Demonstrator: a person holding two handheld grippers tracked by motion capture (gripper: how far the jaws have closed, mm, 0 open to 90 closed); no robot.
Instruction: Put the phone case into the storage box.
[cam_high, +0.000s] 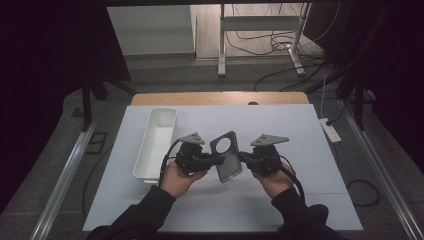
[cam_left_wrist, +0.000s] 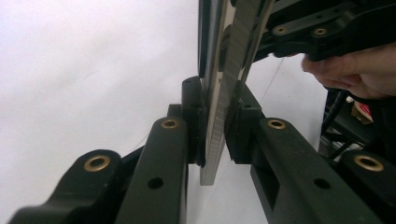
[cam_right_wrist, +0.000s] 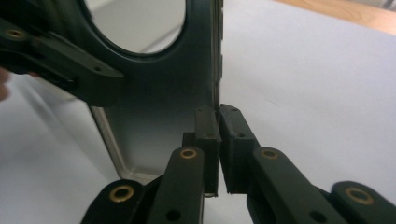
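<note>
A dark grey phone case (cam_high: 226, 156) with a large round cutout is held up over the white sheet between both grippers. My left gripper (cam_high: 219, 159) comes in from the left and is shut on the case's left edge. In the left gripper view its pads (cam_left_wrist: 196, 116) press a thin silvery edge of the case (cam_left_wrist: 220, 88). From the right, my right gripper (cam_high: 242, 156) is shut on the opposite edge. The right gripper view has its jaws (cam_right_wrist: 218, 140) pinching the case's side wall (cam_right_wrist: 154, 98), with the round hole above.
A long white tray (cam_high: 156, 145) lies at the left of the white sheet (cam_high: 280, 200). The table's wooden far edge (cam_high: 220, 98) runs behind. A power strip (cam_high: 330, 130) and cables lie on the floor to the right. Metal rails flank the table.
</note>
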